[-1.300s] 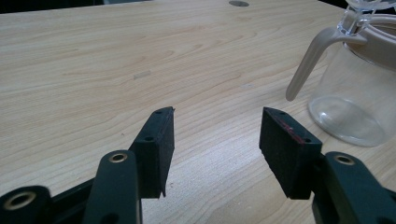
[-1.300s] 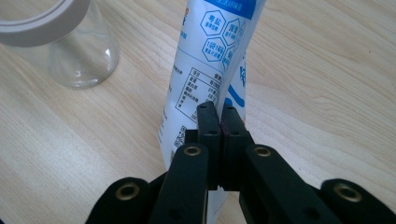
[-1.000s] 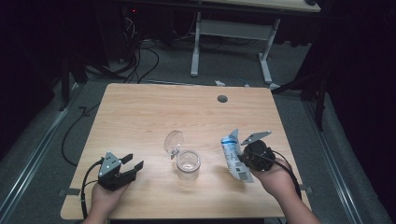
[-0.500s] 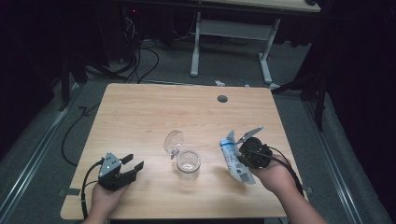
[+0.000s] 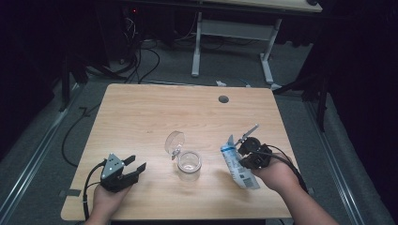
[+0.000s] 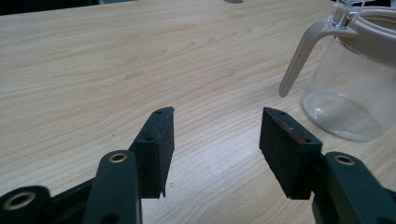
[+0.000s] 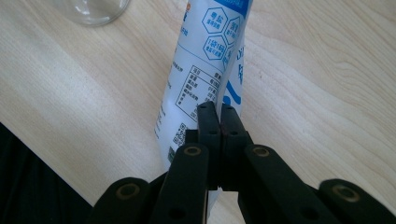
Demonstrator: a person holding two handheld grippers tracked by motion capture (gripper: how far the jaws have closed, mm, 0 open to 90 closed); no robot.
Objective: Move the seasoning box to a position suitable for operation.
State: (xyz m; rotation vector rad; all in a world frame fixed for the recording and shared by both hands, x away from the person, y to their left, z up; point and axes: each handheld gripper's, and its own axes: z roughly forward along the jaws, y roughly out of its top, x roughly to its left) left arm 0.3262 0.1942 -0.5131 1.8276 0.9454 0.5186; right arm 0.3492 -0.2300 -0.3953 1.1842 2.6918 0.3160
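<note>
A white-and-blue pouch (image 5: 238, 164) is held clamped between the closed jaws of the right gripper (image 5: 246, 154) at lower right of the high view, just right of the glass jar (image 5: 189, 162). The left gripper (image 5: 133, 168), lower left, is held with jaws apart, empty, above the table (image 5: 155, 108).

Table (image 5: 141, 117): pale wood-grain top, matt, smooth, fine darker streaks running along it.

Jar (image 6: 355, 88): clear glass, glossy, bright glints on its thick base. Its handle (image 6: 299, 56) looks like beige plastic with a soft sheen.

Pouch (image 7: 205, 70): thin white and blue printed film, slick, lightly creased where my right gripper (image 7: 219, 112) pinches it.

My left gripper (image 6: 215, 140): black pads, matt, slightly grainy like foam or rubber; brass-coloured metal rivets in the smooth black plastic arms.
</note>
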